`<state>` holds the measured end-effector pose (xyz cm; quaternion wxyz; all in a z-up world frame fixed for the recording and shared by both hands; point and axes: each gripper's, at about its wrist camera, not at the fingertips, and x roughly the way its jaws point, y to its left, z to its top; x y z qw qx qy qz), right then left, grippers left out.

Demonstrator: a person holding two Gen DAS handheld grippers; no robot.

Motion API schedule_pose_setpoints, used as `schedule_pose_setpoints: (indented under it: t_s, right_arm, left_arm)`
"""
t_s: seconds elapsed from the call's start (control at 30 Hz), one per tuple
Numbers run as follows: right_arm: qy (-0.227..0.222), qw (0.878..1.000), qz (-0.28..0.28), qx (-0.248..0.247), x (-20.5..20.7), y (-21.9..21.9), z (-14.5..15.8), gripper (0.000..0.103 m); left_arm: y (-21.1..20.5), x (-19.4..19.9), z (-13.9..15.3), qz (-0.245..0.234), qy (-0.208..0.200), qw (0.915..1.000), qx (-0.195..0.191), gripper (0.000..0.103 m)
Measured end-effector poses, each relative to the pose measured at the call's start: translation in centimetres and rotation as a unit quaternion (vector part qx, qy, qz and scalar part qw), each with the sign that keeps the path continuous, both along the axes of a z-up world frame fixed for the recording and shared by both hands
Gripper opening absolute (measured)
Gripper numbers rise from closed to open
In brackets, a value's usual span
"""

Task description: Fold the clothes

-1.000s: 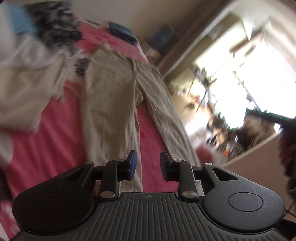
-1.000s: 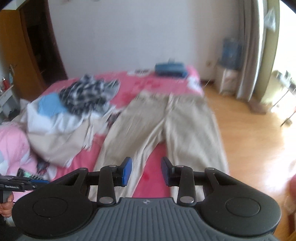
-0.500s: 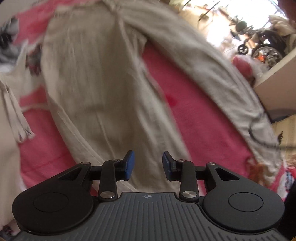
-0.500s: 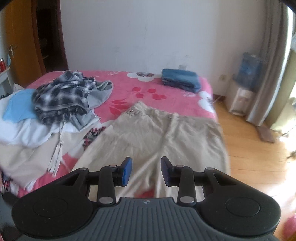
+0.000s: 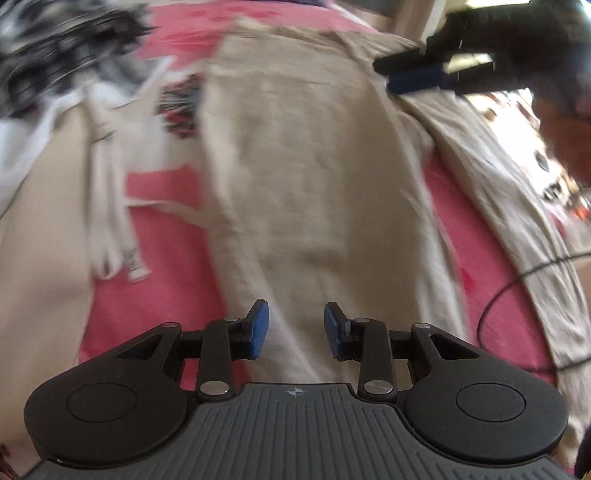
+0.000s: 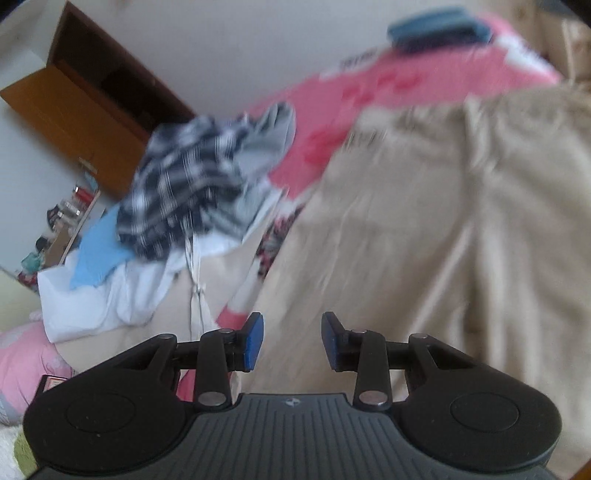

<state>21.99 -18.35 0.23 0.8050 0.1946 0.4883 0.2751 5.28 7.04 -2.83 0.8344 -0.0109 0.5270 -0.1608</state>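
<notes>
A pair of beige trousers [image 5: 314, 177] is seen spread flat on a pink bedspread [image 5: 155, 295], legs parted, and both frames are smeared by motion blur. In the left wrist view the left gripper [image 5: 295, 328] is held above one trouser leg; its blue-padded fingers [image 5: 258, 326] are spread, nothing is pinched between them, and only cloth is seen through the gap. The second trouser leg is laid out toward 3 o'clock, with a thin black cable [image 5: 517, 288] draped over it. At 1 o'clock in the same view the right gripper [image 5: 410, 75] is seen over the upper part of the trousers; whether it touches the cloth cannot be told.

In the right wrist view the right gripper [image 6: 291, 341] is shown with its fingers [image 6: 253, 341] likewise apart and empty, and the trousers [image 6: 424, 229] fill the frame from 12 to 4 o'clock. At 10 o'clock a heap of clothes is piled: a black-and-white plaid shirt [image 6: 184, 184] on top, a light blue garment [image 6: 98, 251] and a white garment [image 6: 110, 299] beneath it. A cream garment with a zip [image 6: 195, 291] lies just beside the trousers' edge. Folded blue jeans [image 6: 439, 27] are placed at 1 o'clock, at the far end of the bed. A wooden wardrobe [image 6: 81, 110] stands at 10 o'clock against the white wall.
</notes>
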Motion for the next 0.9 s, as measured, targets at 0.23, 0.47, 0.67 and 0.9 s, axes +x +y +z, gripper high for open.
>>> schedule_pose_setpoints:
  t_s: [0.23, 0.47, 0.67, 0.9]
  right_arm:
    - [0.082, 0.995, 0.050, 0.027, 2.7, 7.3, -6.5, 0.038]
    - [0.097, 0.994, 0.025, 0.039, 5.7, 11.5, -10.4, 0.039]
    - [0.089, 0.992, 0.007, 0.092, 6.7, 13.5, -11.5, 0.049]
    - [0.079, 0.989, 0.013, 0.121, 7.6, 15.8, -12.0, 0.058]
  left_arm:
    - [2.1, -2.6, -1.0, 0.063, 0.008, 0.9980, 0.007, 0.033]
    - [4.8, -4.9, 0.2, 0.154, 0.028, 0.9874, -0.025, 0.033]
    - [5.9, -8.8, 2.1, 0.255, 0.055, 0.9648, -0.028, 0.033]
    - [6.1, -11.7, 6.2, 0.320, 0.068, 0.9447, 0.026, 0.033]
